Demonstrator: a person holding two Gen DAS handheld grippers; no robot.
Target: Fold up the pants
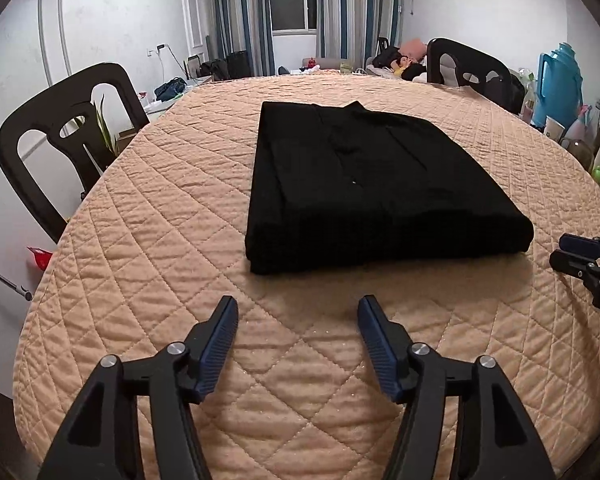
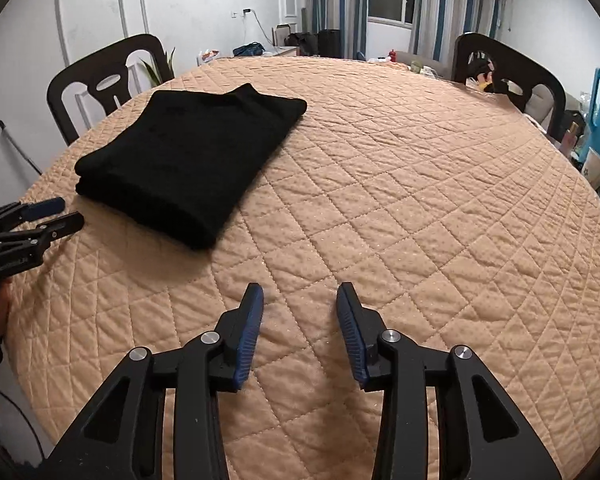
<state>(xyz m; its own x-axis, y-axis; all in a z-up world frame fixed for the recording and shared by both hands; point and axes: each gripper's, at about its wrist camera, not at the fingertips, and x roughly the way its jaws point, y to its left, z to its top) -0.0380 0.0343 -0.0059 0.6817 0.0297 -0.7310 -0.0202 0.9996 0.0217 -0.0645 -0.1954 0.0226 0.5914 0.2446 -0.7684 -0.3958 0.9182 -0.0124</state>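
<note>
Black pants (image 1: 364, 184), folded into a thick rectangular stack, lying flat on the round surface (image 1: 180, 216) under a peach quilted cover; fold lines and seams barely legible against the dark cloth, layer count along the near edge not discernible. Left hand-held gripper (image 1: 298, 306) poised low over bare quilt just short of the stack's near edge, blue-padded fingers (image 1: 220, 344) spread apart, nothing between them, no contact with the pants. Right hand-held gripper (image 2: 300, 294) likewise over bare quilt, pads parted with a narrower gap, empty — the pants (image 2: 188, 160) well off to its left in the right wrist view. Each gripper visible in the other's view only at the frame edge: right one (image 1: 560, 252) cut off at the right border of the left wrist view, left one (image 2: 70, 212) cut off at the left border of the right wrist view, tips separated; holding hands almost wholly out of frame, a sliver at the edge too small to read. Near rim of the surface hidden beneath the gripper bodies in both views. Two dark chairs (image 1: 64, 136) (image 1: 472, 68) standing at the far rim, seats hidden by the surface. Background: striped curtains (image 1: 240, 12) flanking a window (image 1: 292, 4); blue jug-like container (image 1: 560, 80) at the right, partly cropped; clutter beyond the surface too small and distorted to identify.
</note>
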